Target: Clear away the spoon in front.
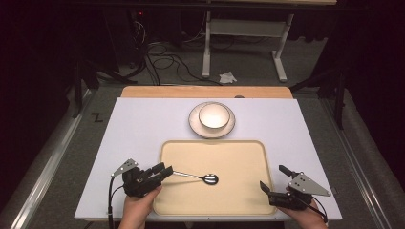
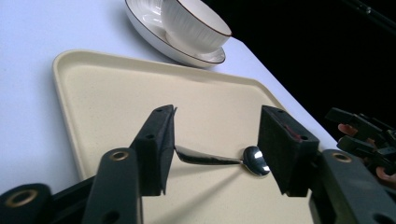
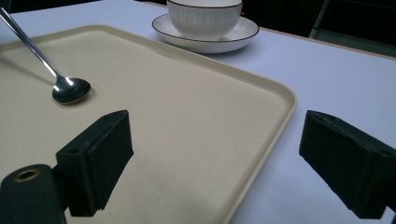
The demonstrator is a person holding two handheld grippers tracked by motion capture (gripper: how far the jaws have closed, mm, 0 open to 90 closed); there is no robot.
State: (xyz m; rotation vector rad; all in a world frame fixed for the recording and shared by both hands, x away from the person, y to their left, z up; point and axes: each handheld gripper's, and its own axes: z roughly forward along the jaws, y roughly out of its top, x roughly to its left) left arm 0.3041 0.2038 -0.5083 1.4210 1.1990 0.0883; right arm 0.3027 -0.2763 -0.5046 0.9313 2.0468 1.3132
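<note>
Holding your left gripper (image 1: 161, 177) at the tray's (image 1: 239, 200) 9 o'clock edge, fingers (image 2: 156, 144) spread with a clear gap. Spoon (image 1: 200, 177) lies flat on the tray; in the left gripper view its handle tip sits right against the inner face of one finger, and the other finger stands off it, so nothing is pinched. Bowl end of the spoon points toward 3 o'clock, roughly mid-tray, a bit toward the near side.

Your right gripper (image 1: 276, 180) sits at the tray's 4 o'clock corner, fingers (image 3: 95, 161) spread wide, nothing between them. In the right gripper view one finger hangs over the tray and the other over the white worktop (image 1: 138, 124), straddling the tray rim.

Cup (image 1: 213, 116) stands upright on its saucer (image 1: 194, 125) at 12 o'clock, just beyond the tray's far edge, well apart from both grippers.
</note>
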